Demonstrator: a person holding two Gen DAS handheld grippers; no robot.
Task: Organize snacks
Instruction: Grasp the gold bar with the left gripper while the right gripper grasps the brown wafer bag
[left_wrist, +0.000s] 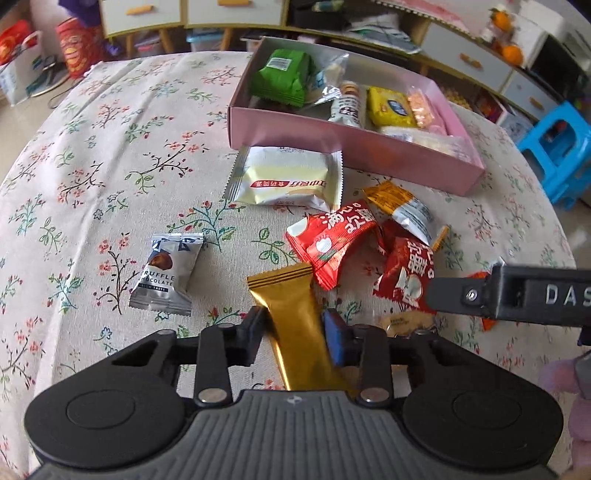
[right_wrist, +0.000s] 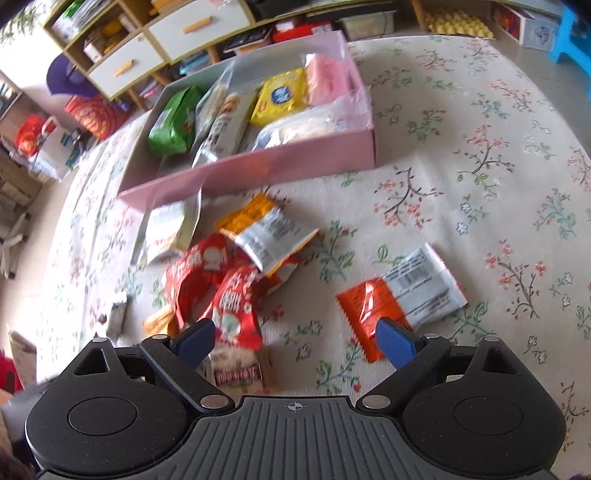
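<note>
One gold wrapper (left_wrist: 291, 317), long and narrow, lies on the flowered tablecloth (left_wrist: 110, 155) with its crimped end pointing up and away toward the pink box (left_wrist: 332, 144) and its near end hidden under the left gripper (left_wrist: 295, 338); its long axis runs roughly along the gripper's own line, leaning a little to the left at the far end. The left gripper's jaws have drawn in narrow and clamp the wrapper from both sides, the gripper tilted steeply down at the table. Just right of the wrapper sit two red packets (left_wrist: 332, 243), overlapping each other, and an orange and silver packet (left_wrist: 402, 210) lies on them beyond. A white and yellow packet (left_wrist: 286, 181) rests just in front of the box wall, and a silver chocolate packet (left_wrist: 168, 273) lies apart to the left. The box holds a green packet (left_wrist: 280, 77), a yellow packet (left_wrist: 391, 105) and other snacks. The right gripper (right_wrist: 295, 341) also points steeply down, its jaws standing wide with nothing between them; one blue finger (right_wrist: 195, 338) is over a red packet and the other is over an orange packet (right_wrist: 369, 310) with a silver back
</note>
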